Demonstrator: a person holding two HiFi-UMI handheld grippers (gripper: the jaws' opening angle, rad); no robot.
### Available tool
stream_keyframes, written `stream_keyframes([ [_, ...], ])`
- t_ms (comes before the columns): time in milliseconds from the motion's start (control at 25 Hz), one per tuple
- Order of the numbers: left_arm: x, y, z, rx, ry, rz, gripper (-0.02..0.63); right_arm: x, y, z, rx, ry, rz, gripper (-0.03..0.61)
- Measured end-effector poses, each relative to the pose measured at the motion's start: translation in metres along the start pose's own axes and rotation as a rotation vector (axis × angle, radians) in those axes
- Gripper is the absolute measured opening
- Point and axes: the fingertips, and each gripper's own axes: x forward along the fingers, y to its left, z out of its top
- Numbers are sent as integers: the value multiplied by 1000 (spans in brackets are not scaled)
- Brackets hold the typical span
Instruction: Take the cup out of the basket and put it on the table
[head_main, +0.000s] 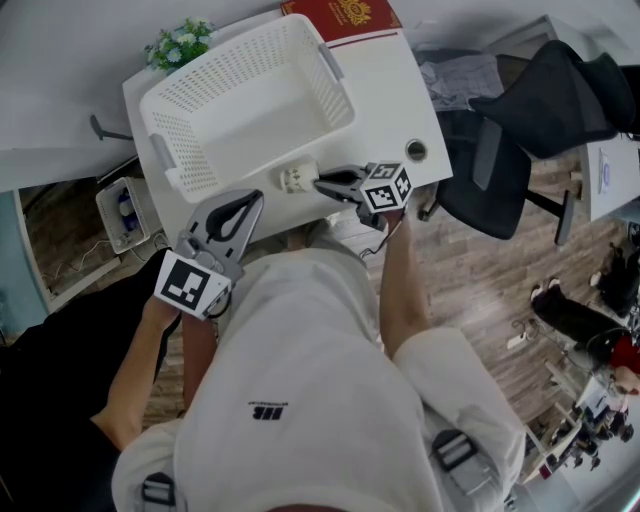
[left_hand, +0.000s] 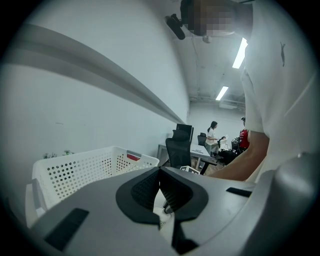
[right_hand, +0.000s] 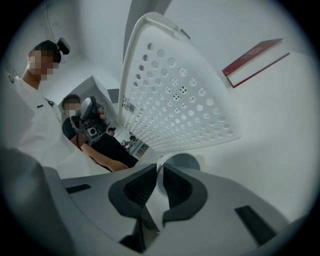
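A small white cup (head_main: 297, 179) lies on its side outside the white perforated basket (head_main: 190, 90), just off the basket's near wall at the table's front edge. My right gripper (head_main: 319, 182) is shut on the cup's rim. In the right gripper view the cup (right_hand: 184, 163) shows its mouth, with its thin wall pinched between the pads. Whether it rests on the table (head_main: 385, 90) or hangs just above it I cannot tell. My left gripper (head_main: 248, 200) sits lower left of the cup with nothing in it. Its jaws (left_hand: 160, 171) are shut, tip to tip.
A red book (head_main: 345, 15) lies at the table's far edge beside the basket, and a small plant (head_main: 178, 42) stands at the far left corner. A cable hole (head_main: 415, 151) marks the table's right edge. A black office chair (head_main: 520, 130) stands right of the table.
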Motion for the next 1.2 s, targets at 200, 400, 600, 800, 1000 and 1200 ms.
stream_keyframes([
  [200,0,-1,-3,12,4,-6,9,-4,0,3,-12,-7,-17,25],
  [400,0,-4,-5,15,8,-10,9,-7,-1,2,-14,0,-29,77],
  [600,1,-8,-4,11,4,-11,9,-12,-4,-3,-12,8,-50,92],
  [800,3,-11,-4,10,6,-16,9,-18,-6,-5,-6,-3,-61,104],
  [1000,6,-14,-7,22,18,-26,9,-23,-6,-6,-5,-10,-68,109],
  [1200,9,-19,-7,30,20,-31,9,-27,-5,-8,-5,-15,-70,109],
])
